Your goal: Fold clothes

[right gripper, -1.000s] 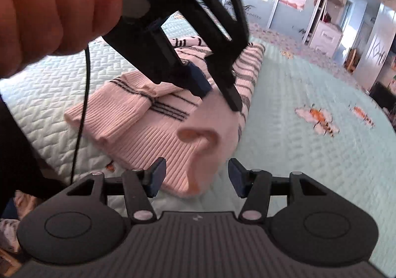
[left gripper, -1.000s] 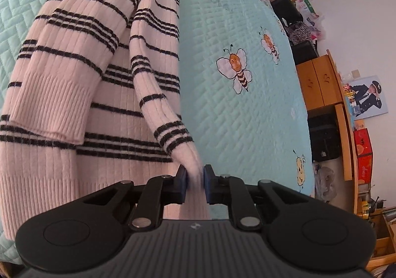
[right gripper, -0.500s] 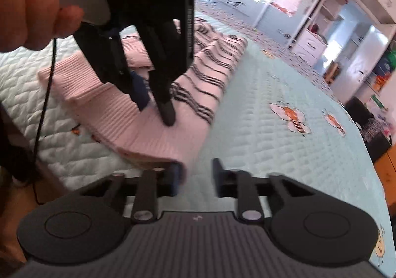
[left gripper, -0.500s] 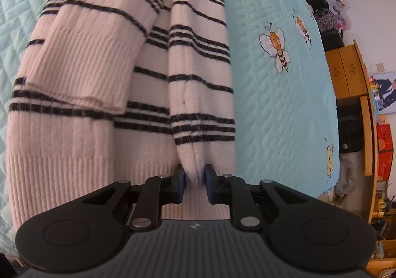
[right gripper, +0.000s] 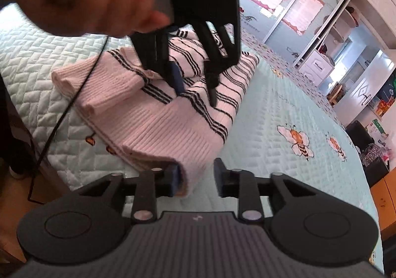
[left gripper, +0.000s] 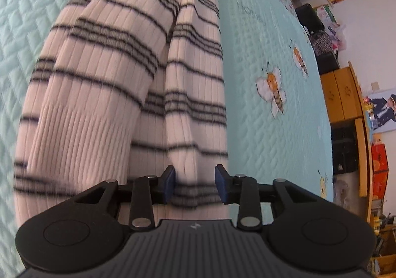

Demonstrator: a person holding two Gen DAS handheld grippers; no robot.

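A pink ribbed sweater with black stripes (left gripper: pixel 118 85) lies folded lengthwise on the teal quilted bed; it also shows in the right wrist view (right gripper: pixel 158 114). My left gripper (left gripper: pixel 195 182) is open, its jaws standing over the sleeve laid along the sweater's right side, not gripping it. In the right wrist view the left gripper (right gripper: pixel 195 86) hovers over the striped part. My right gripper (right gripper: pixel 195 176) is open at the sweater's near hem corner, with cloth between the jaws beside the left pad.
The teal bedspread (left gripper: pixel 267 37) with bee prints stretches to the right of the sweater. Wooden cabinets (left gripper: pixel 341 94) stand beyond the bed's far side. The bed's near edge and floor (right gripper: pixel 14 179) lie at the left in the right wrist view.
My left gripper has opened and let go of the sleeve, which now lies on the sweater. My right gripper, shut on the hem half a second ago, has opened.
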